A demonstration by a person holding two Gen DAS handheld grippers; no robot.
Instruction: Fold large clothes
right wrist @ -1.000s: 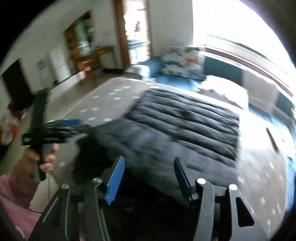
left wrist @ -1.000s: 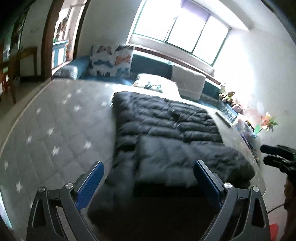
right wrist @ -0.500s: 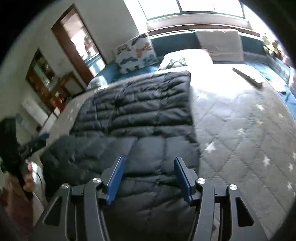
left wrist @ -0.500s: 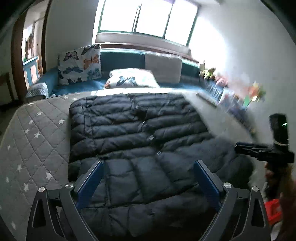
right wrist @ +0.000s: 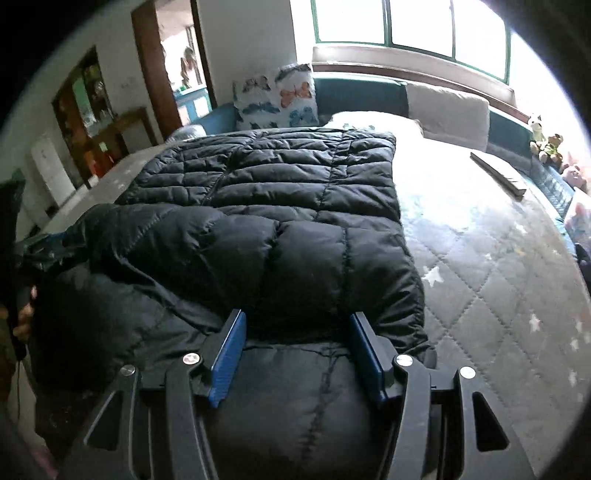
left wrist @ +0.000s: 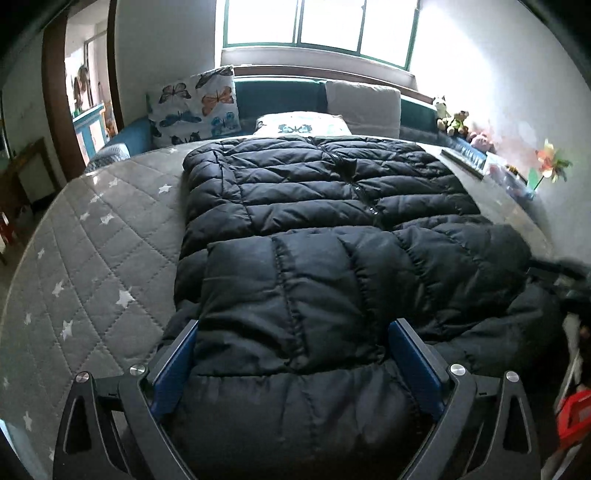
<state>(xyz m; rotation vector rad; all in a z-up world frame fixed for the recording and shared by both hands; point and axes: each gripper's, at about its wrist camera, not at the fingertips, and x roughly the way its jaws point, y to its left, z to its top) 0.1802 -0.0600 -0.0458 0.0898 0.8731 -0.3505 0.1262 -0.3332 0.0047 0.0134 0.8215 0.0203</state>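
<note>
- A black puffer jacket (left wrist: 325, 206) lies flat on a grey star-quilted bed (left wrist: 96, 251), its long axis running from the near edge toward the far window (left wrist: 317, 22), with a zip line down the middle.
- A sleeve or flap (left wrist: 332, 280) is folded across the near part of the jacket, lying crosswise over the body.
- The left gripper (left wrist: 291, 354) hangs low over the near left portion of the jacket, fingers (left wrist: 177, 358) spread wide with fabric showing between them; whether they touch the cloth cannot be told.
- The right gripper (right wrist: 297, 350) sits over the near right portion, its fingers (right wrist: 229, 350) also spread and pinching nothing, dark padding bulging between them.
- The jacket lies straight ahead of and beneath both pairs of fingers; judged from this, the next fold would turn on the near end, which lies closest to both grippers, neither clearly nearer than the other.
- The left wrist view shows the jacket's left edge against bare quilt, plus a butterfly cushion (left wrist: 195, 107) and a pinwheel (left wrist: 550, 162) by the right wall.
- The right wrist view shows what the left does not: the jacket's straight right edge, a broad stretch of bare bed to its right, a flat dark object (right wrist: 498, 173) lying there, and a doorway (right wrist: 177, 62) at the far left.
- Soft toys (right wrist: 543, 140) line the far right ledge.
</note>
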